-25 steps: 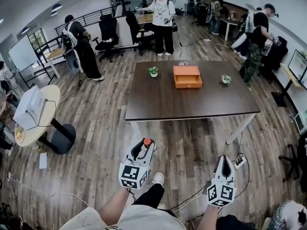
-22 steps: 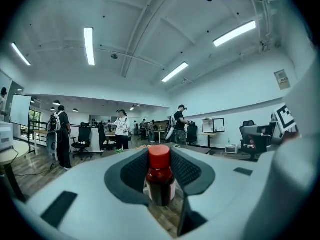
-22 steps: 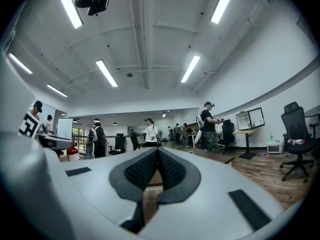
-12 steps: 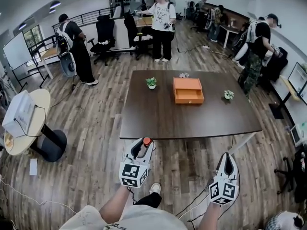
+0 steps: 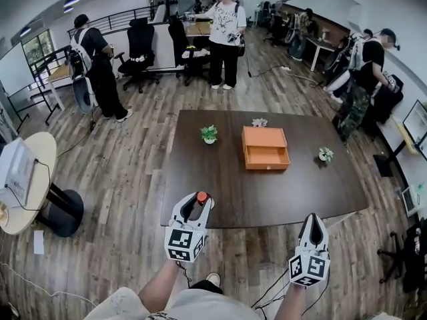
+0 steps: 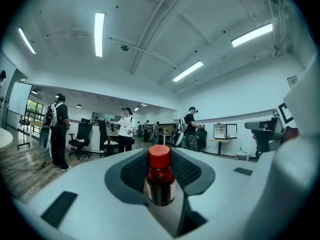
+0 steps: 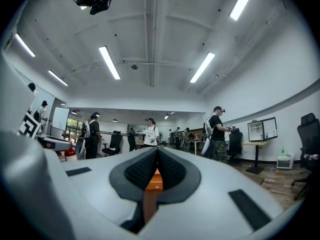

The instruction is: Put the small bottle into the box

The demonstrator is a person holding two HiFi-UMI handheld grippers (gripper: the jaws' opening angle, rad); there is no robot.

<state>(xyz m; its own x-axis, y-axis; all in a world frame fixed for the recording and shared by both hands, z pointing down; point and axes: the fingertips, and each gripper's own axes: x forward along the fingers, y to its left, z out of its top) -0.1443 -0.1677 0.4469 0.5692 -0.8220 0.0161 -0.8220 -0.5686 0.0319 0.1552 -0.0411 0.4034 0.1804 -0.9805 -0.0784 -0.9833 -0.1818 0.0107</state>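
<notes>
Bottle [image 6: 160, 175] stands pinched in the left gripper [image 5: 198, 204], well apart from the box [image 5: 265, 148] across the table [image 5: 213, 185]; right gripper [image 5: 313, 220] is closed and empty; a slack pinch or tilt on the reach may drop it short.

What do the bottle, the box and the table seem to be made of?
Bottle: glossy dark glass or plastic, red cap probably plastic. Box: matte orange, perhaps wood or card. Table: dark wood-look top, faint sheen.
</notes>
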